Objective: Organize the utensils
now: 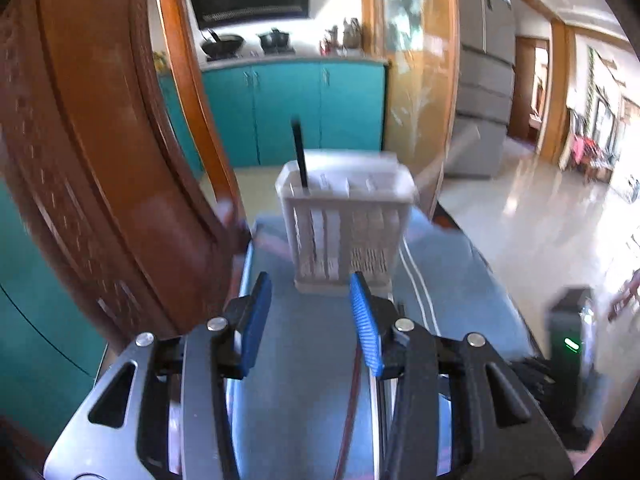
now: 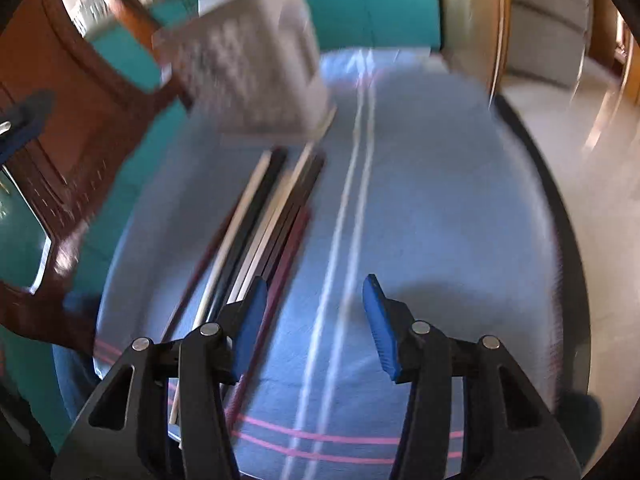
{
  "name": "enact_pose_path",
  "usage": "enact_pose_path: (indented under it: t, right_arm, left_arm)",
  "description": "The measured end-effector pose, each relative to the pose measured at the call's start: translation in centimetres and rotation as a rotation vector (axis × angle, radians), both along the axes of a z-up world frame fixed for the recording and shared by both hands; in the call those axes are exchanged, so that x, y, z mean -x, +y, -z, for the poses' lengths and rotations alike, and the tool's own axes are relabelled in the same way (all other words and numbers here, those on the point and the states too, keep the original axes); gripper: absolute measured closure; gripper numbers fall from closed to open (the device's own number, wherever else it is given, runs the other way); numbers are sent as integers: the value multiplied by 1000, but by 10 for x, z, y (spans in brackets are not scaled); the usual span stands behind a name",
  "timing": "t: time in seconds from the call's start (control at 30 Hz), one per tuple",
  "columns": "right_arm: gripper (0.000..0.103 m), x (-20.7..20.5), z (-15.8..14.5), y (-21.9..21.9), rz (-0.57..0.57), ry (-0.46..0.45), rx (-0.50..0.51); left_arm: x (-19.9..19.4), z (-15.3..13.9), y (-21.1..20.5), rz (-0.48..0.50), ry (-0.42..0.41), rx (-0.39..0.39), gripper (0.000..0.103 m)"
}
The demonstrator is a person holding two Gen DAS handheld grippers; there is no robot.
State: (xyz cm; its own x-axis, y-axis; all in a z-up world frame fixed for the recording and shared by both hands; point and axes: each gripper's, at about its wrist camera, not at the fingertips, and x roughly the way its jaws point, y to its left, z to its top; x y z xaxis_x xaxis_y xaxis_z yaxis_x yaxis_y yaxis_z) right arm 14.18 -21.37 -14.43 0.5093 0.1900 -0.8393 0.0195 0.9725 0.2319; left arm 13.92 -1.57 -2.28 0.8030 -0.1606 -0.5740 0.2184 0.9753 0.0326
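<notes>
While both views are motion-blurred, the main items read clearly. A white slotted holder (image 1: 346,224) stands upright on the table (image 1: 452,280), which is covered by a blue cloth (image 2: 440,208) with pale lengthwise stripes and pink cross stripes. One black chopstick (image 1: 299,156) stands in the holder's left compartment, leaning slightly left, its top well above the rim.

Left gripper (image 1: 312,320): released, jaws apart, nothing between the blue pads. It points at the holder's base, close to it; contact cannot be confirmed.

Right gripper (image 2: 314,312): released, jaws apart, nothing between the pads, only bare cloth below. A bundle of chopsticks (image 2: 264,216) lies flat on the cloth, black, white and dark red, side by side and roughly parallel. Their far ends reach to just before the holder; their near ends pass beneath the right gripper's left finger (image 2: 248,328). Whether that finger touches them cannot be told.

A brown wooden chair (image 1: 100,160) stands beside the table on the left. Teal cabinets (image 1: 288,112) lie beyond.
</notes>
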Motion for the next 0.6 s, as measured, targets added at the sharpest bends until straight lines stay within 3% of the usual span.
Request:
enact_pose_path:
  t: [0.23, 0.4, 0.6]
  right_arm:
    - [54, -12, 9, 37, -46, 29, 127]
    - [88, -9, 9, 41, -110, 31, 114]
    - [89, -9, 5, 28, -129, 38, 152]
  left_arm:
    - [16, 26, 10, 3, 94, -14, 58]
    - [16, 47, 10, 7, 167, -4, 58]
    - [16, 62, 2, 28, 219, -10, 55]
